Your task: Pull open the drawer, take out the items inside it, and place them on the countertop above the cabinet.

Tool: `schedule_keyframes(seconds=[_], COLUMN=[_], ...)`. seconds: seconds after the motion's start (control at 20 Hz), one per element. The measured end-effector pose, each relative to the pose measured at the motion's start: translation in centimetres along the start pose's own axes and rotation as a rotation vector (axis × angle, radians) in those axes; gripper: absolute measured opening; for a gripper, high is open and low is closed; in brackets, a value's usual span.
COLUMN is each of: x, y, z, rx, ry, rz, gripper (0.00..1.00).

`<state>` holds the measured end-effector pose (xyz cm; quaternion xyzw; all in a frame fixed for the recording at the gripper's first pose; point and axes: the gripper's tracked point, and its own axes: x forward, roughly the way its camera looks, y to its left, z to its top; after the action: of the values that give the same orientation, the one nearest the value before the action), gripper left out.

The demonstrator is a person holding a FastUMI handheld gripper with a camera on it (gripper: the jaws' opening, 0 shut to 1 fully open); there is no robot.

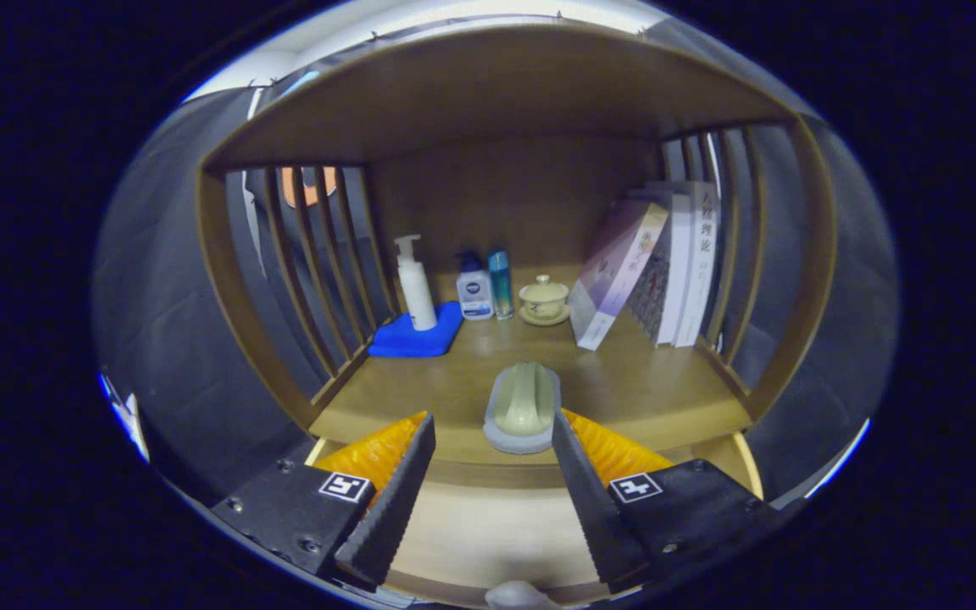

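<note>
The item (pixel 524 408), a pale green ribbed piece seated in a grey tray, lies on the countertop (pixel 640 390) near its front edge, just ahead of the fingers and roughly centred on the gap between them. It rests flat and upright. Neither finger touches it as far as can be seen.

The step in hand appears to be the release after placing. To do it well, keep the fingers spread, draw straight back along their own line and do not sweep sideways, since the item sits close to the edge and a nudge could push it off into the drawer below. Clear the tray rim before dropping toward the drawer (pixel 488 534).

The gripper (pixel 488 474) stands wide open and holds nothing; the gap is wider than the tray. The fingers hang over the open drawer, whose light wooden floor shows between them. A rounded grey shape lies below the fingers at the front of the drawer; whether it is another item or the handle cannot be told.

Further back on the countertop stand a pump bottle (pixel 414 284) on a blue cloth (pixel 416 337), two small bottles (pixel 486 286), a lidded cup (pixel 544 300) and leaning books (pixel 657 267), all well apart from the item.
</note>
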<state>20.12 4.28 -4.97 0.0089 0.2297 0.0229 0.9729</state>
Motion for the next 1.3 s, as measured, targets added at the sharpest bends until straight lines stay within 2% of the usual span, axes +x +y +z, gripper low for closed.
schedule_keyframes(seconds=[0.15,0.45,0.7,0.95,1.3], x=[-3.7,-9.4,-11.7,-11.9,-9.7], y=[1.0,1.1,0.1,-0.7,-2.1], z=[-0.1,-2.9,-7.6,-13.0,-20.9], rx=[-0.034,-0.012,-0.025,-0.024,-0.002], ry=[-0.126,-0.231,-0.301,-0.301,-0.210], rz=[0.030,0.051,-0.007,-0.028,-0.073], gripper=[0.93,1.00,1.00,1.00,1.00])
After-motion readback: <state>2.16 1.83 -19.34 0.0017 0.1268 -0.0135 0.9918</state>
